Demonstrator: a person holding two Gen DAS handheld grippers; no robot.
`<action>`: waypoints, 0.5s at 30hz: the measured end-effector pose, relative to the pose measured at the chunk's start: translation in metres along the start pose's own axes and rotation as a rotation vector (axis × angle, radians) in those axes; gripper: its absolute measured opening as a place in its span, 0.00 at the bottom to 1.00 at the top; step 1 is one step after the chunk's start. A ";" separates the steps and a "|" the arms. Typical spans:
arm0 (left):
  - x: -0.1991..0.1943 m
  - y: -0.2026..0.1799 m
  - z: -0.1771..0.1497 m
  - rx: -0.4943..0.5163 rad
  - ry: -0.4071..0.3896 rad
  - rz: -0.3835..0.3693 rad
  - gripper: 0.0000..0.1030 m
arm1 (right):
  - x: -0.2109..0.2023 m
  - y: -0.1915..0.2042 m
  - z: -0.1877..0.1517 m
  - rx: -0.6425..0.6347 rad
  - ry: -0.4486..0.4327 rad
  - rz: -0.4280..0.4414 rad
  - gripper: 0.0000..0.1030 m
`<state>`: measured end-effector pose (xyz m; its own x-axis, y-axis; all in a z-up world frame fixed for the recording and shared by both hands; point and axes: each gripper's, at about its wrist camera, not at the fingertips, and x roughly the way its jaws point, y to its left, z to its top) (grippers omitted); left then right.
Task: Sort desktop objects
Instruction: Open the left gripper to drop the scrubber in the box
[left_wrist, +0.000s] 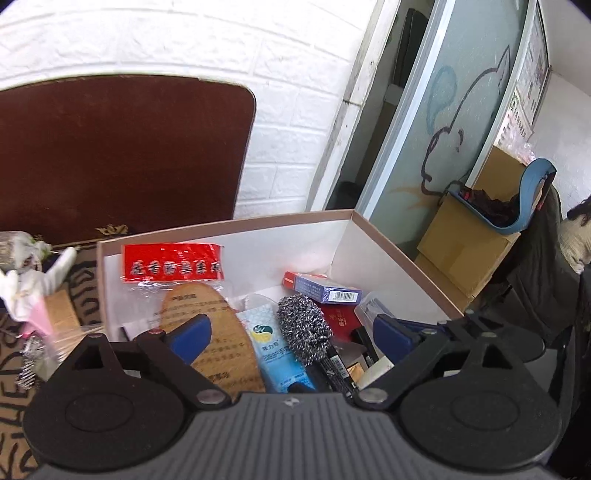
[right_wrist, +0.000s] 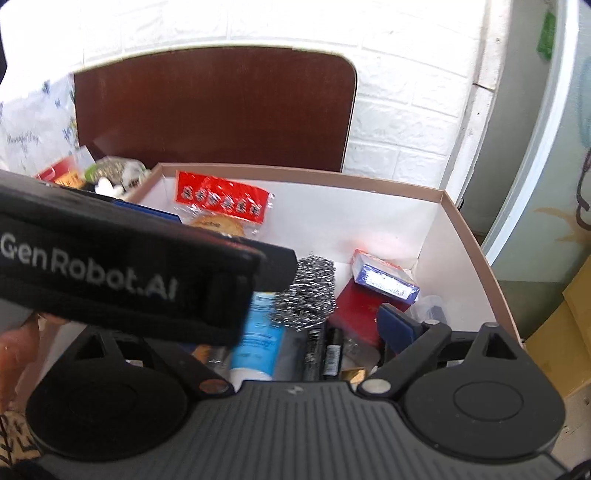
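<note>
Both my grippers hang empty over the box, jaws spread wide.

My left gripper has its fingers far apart with nothing between the pads; my right gripper is the same, though the left unit's black body hides its left finger. Sorted stuff sits inside the box: steel scourer near the middle, blue tube just left of it, insole pack leaning on the box's left wall, blue card pack toward its back-right corner, probably dropped wherever it fit. Leftover clutter lies outside the box's left wall, likely my next pick.
</note>
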<state>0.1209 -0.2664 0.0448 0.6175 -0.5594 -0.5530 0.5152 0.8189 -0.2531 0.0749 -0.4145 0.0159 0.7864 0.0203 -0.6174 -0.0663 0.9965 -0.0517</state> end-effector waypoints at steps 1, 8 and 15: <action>-0.005 0.000 -0.002 -0.002 -0.004 0.009 0.94 | -0.005 0.002 -0.002 0.010 -0.013 0.000 0.91; -0.041 0.006 -0.022 0.009 -0.048 0.080 0.94 | -0.040 0.023 -0.014 0.054 -0.097 0.025 0.91; -0.072 0.020 -0.047 0.004 -0.059 0.165 0.94 | -0.064 0.053 -0.024 0.033 -0.135 0.063 0.91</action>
<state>0.0584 -0.2037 0.0425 0.7277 -0.4238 -0.5394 0.4061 0.8999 -0.1591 0.0058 -0.3652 0.0337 0.8568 0.0912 -0.5076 -0.0996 0.9950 0.0106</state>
